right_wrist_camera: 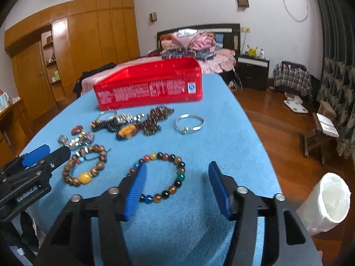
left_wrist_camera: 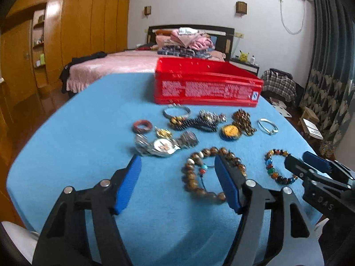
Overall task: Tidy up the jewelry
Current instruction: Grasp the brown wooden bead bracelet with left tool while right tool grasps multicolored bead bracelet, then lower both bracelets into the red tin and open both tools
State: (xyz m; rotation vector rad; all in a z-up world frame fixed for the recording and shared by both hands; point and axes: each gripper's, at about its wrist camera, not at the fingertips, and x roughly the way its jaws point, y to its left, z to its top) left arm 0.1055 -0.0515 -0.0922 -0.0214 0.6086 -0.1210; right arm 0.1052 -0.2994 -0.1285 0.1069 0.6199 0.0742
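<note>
Right wrist view shows the right gripper point(right_wrist_camera: 177, 186) open above the multicoloured bead bracelet point(right_wrist_camera: 162, 176), nothing pinched. Beside it, the left gripper point(left_wrist_camera: 177, 181) stands open over the brown wooden-bead bracelet point(left_wrist_camera: 213, 173). Each should straddle one strand before closing. Behind the scattered jewelry, the red crate point(left_wrist_camera: 206, 82) interior is hidden from view.

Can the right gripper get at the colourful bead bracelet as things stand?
Probably yes. The right gripper is open and the colourful bead bracelet lies flat on the blue tablecloth just ahead of it, one finger over its left side, nothing else in the way.
</note>
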